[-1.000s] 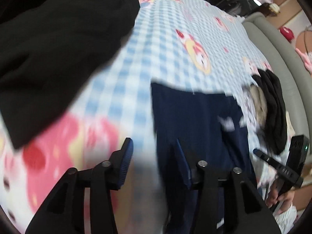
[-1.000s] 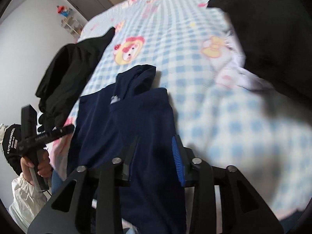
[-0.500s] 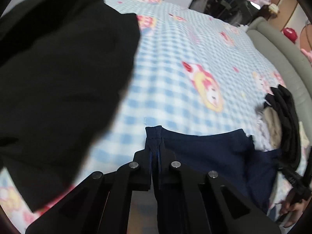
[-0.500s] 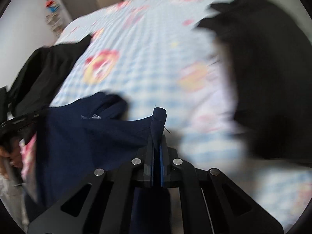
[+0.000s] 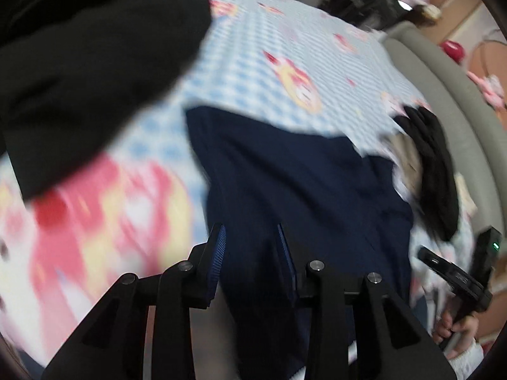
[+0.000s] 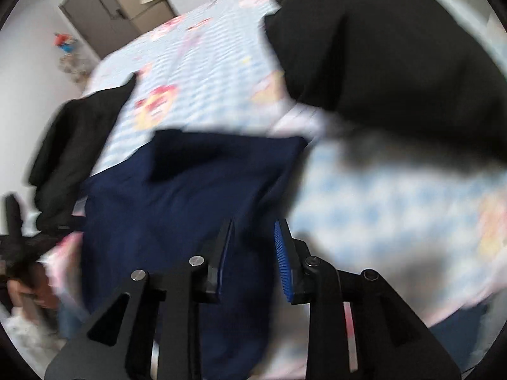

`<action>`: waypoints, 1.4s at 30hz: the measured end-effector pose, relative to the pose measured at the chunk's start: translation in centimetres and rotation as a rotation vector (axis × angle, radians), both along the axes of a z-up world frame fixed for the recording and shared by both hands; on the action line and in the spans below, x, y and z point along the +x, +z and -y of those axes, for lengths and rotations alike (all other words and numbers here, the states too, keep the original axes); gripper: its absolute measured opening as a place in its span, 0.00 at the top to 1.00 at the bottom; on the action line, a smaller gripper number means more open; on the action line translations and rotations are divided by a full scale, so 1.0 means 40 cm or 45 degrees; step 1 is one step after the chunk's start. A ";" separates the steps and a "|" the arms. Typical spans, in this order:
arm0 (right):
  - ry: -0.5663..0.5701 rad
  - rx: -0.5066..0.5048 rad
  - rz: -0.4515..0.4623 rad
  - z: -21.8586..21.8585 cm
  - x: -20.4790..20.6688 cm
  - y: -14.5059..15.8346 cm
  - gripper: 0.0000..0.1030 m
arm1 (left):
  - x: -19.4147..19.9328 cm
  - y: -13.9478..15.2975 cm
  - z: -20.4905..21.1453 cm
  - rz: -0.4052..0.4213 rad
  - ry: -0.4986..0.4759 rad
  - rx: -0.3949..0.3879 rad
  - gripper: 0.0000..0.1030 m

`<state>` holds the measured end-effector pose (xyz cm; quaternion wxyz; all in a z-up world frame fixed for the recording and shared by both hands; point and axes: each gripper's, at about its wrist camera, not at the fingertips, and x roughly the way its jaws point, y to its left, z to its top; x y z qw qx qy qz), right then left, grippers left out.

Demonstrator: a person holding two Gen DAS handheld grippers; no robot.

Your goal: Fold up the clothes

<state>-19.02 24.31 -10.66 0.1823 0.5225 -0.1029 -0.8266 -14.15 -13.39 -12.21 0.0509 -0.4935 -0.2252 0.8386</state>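
Note:
A navy blue garment (image 5: 294, 183) lies folded on the blue checked bedsheet (image 5: 253, 63). My left gripper (image 5: 250, 237) hovers open over its near left edge, nothing between the blue pads. In the right wrist view the same navy garment (image 6: 196, 196) spreads across the lower middle of the sheet (image 6: 380, 196). My right gripper (image 6: 255, 237) stands open above the garment's near right edge, holding nothing. Both views are motion-blurred.
A large black garment (image 5: 82, 63) covers the sheet at the left, seen again as black cloth (image 6: 396, 57) at upper right. A smaller black pile (image 5: 434, 171) lies by the grey padded bed edge (image 5: 459, 101). The other gripper and a hand (image 5: 456, 288) show at lower right.
Half a second ago both grippers were shut on corners of the navy garment, lifted. Now both have opened and the garment lies flat on the sheet.

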 end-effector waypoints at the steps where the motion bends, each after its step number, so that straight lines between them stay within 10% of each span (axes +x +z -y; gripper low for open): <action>1: 0.025 -0.051 0.026 0.004 0.022 -0.009 0.74 | 0.016 -0.008 -0.015 0.006 -0.017 0.004 0.66; 10: -0.020 0.168 0.076 -0.004 0.114 -0.058 0.73 | 0.141 -0.061 -0.073 0.063 -0.025 0.023 0.68; 15: 0.028 0.061 0.091 -0.026 0.150 -0.039 0.50 | 0.188 -0.049 -0.047 0.004 0.123 0.047 0.63; 27: 0.040 -0.010 0.240 -0.021 0.206 -0.127 0.39 | 0.237 -0.062 -0.083 0.041 0.164 0.045 0.59; 31: 0.065 -0.080 0.188 -0.020 0.226 -0.110 0.50 | 0.243 -0.130 -0.081 0.138 0.103 0.214 0.48; 37: 0.100 -0.107 0.118 -0.020 0.259 -0.062 0.87 | 0.248 -0.109 -0.104 0.068 0.064 0.208 0.84; 42: 0.106 -0.097 -0.017 -0.037 0.282 0.006 0.91 | 0.284 -0.064 -0.108 0.000 0.024 0.243 0.87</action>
